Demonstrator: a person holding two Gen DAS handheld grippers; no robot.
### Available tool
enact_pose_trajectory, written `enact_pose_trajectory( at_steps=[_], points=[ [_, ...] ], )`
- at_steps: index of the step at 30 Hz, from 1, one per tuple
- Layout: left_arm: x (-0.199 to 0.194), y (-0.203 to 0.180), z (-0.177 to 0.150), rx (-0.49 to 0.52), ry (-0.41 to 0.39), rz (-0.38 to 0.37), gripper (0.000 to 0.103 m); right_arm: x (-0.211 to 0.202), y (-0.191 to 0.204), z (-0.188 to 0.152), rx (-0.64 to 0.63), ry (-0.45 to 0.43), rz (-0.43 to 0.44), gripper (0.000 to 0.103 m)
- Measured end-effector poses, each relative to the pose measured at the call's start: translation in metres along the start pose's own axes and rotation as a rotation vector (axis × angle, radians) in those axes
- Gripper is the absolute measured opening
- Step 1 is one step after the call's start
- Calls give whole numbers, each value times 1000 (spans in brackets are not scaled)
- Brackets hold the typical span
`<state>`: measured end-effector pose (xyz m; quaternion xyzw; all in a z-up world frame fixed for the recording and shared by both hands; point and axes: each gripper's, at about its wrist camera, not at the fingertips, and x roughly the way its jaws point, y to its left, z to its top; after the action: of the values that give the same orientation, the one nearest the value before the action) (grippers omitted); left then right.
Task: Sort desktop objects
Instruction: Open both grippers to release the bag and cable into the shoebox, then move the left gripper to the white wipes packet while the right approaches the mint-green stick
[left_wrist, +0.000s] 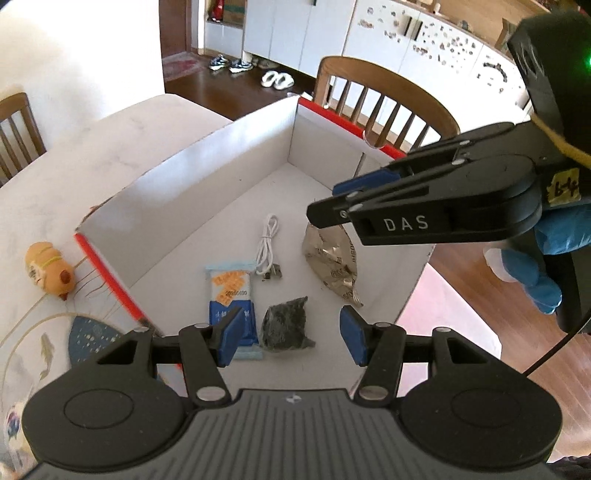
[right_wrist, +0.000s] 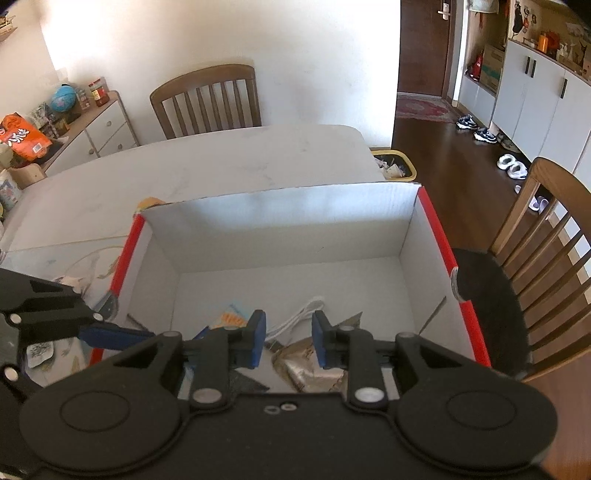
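A white cardboard box with red edges (left_wrist: 295, 140) stands on the table. Inside lie a blue-and-orange snack packet (left_wrist: 231, 291), a coiled white USB cable (left_wrist: 267, 251), a dark green packet (left_wrist: 286, 325) and a crumpled gold foil bag (left_wrist: 332, 258). My left gripper (left_wrist: 291, 336) is open and empty, hovering over the box's near edge above the dark packet. My right gripper (right_wrist: 288, 339) is open and empty above the foil bag (right_wrist: 314, 369); it also shows in the left wrist view (left_wrist: 332, 199), over the box's right side. The cable (right_wrist: 295, 321) lies between its fingers' line of sight.
A yellow toy figure (left_wrist: 48, 271) lies on the table left of the box, beside a patterned mat (left_wrist: 88, 332). Wooden chairs (left_wrist: 384, 99) (right_wrist: 207, 99) stand around the table. A bin (right_wrist: 395, 164) sits on the floor beyond the table's far corner.
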<state>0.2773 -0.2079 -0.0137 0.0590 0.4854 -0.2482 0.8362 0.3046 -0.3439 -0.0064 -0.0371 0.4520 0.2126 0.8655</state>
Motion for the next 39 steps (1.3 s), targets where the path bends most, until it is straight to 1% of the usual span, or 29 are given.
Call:
enact_pose_trajectory(
  at_steps=[9, 13, 19, 22, 23, 24, 25, 28, 30, 32, 34, 36, 38, 39],
  points=[
    [-33, 1, -21, -37, -54, 13, 55, -16, 15, -9, -1, -16, 16, 28],
    [-40, 2, -28, -43, -68, 18, 55, -19, 21, -12, -7, -14, 16, 28],
    [-58, 5, -42, -70, -122, 18, 55, -25, 32, -17, -21, -20, 32, 32],
    [-66, 9, -50, -85, -133, 26, 55, -27, 38, -18, -23, -27, 38, 33],
    [-69, 11, -53, -93, -134, 30, 57, -28, 40, -19, -25, -30, 43, 34],
    [-71, 14, -58, -102, -137, 35, 62, -29, 42, -19, -29, -34, 44, 35],
    [-75, 17, -63, -113, -142, 41, 64, -30, 45, -19, -33, -37, 44, 36],
    [-83, 27, -76, -141, -154, 54, 65, -32, 52, -20, -26, -47, 50, 42],
    [-89, 33, -84, -153, -159, 59, 72, -34, 60, -21, -29, -56, 53, 46],
    [-95, 38, -93, -156, -170, 70, 75, -35, 69, -21, -34, -62, 56, 48],
    [-101, 44, -102, -161, -176, 83, 75, -35, 79, -21, -35, -65, 60, 50],
    [-108, 51, -111, -163, -184, 90, 81, -35, 90, -22, -38, -75, 64, 52],
    [-115, 59, -122, -169, -190, 97, 82, -35, 104, -23, -43, -83, 66, 59],
    [-119, 63, -127, -171, -191, 99, 82, -35, 110, -24, -46, -85, 69, 60]
  ],
)
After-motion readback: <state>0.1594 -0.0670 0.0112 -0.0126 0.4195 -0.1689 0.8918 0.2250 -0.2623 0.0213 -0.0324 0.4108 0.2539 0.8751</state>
